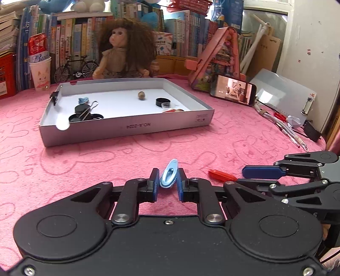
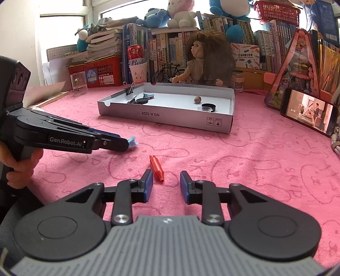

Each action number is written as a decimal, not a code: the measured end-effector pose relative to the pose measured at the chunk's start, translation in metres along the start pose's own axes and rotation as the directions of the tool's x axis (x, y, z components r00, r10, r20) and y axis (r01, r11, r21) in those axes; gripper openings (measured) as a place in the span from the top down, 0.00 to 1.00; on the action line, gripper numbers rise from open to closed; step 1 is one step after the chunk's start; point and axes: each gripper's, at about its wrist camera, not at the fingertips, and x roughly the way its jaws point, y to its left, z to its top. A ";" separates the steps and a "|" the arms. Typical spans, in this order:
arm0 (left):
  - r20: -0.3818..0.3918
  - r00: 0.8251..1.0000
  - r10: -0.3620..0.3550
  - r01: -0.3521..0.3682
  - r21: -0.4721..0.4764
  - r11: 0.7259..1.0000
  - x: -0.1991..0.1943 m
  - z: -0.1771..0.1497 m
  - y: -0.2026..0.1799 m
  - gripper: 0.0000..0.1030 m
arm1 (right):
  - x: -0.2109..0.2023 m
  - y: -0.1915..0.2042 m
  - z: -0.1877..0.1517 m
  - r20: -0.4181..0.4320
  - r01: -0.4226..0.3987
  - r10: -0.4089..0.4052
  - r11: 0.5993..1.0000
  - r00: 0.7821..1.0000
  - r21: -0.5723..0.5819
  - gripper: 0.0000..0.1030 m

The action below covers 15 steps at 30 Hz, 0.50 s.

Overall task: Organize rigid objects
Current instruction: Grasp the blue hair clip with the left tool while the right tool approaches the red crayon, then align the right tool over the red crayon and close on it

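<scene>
My left gripper (image 1: 168, 180) grasps the light-blue plastic clip (image 1: 169, 175), while my released right gripper (image 2: 166, 184) faces the small red plastic tube (image 2: 156, 168), lying lengthwise just ahead near the pink cloth's (image 2: 244, 157) front edge.

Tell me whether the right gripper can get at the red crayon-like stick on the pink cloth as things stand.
Probably yes. The right gripper is open, and the red stick lies bare on the pink cloth just ahead of its fingers, slightly left of centre. Nothing sits between them.

Home room (bookshelves (image 2: 170, 42), doll (image 1: 125, 48), plush toys (image 2: 180, 12)).
</scene>
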 end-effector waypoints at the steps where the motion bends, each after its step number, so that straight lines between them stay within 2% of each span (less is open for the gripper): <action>1: 0.000 1.000 0.005 -0.005 -0.003 1.000 0.000 0.000 0.002 0.84 | 0.000 -0.001 0.000 0.000 0.018 -0.018 1.000 1.000 0.000 0.54; 11: 0.011 0.999 0.045 -0.044 -0.025 0.999 -0.004 -0.003 0.007 0.84 | 0.007 -0.010 0.002 -0.001 0.162 -0.162 0.987 0.987 0.009 0.54; 15: 0.012 0.998 0.057 -0.056 -0.037 0.998 -0.005 -0.003 0.009 0.84 | 0.010 -0.012 0.004 -0.005 0.191 -0.191 0.982 0.982 0.009 0.49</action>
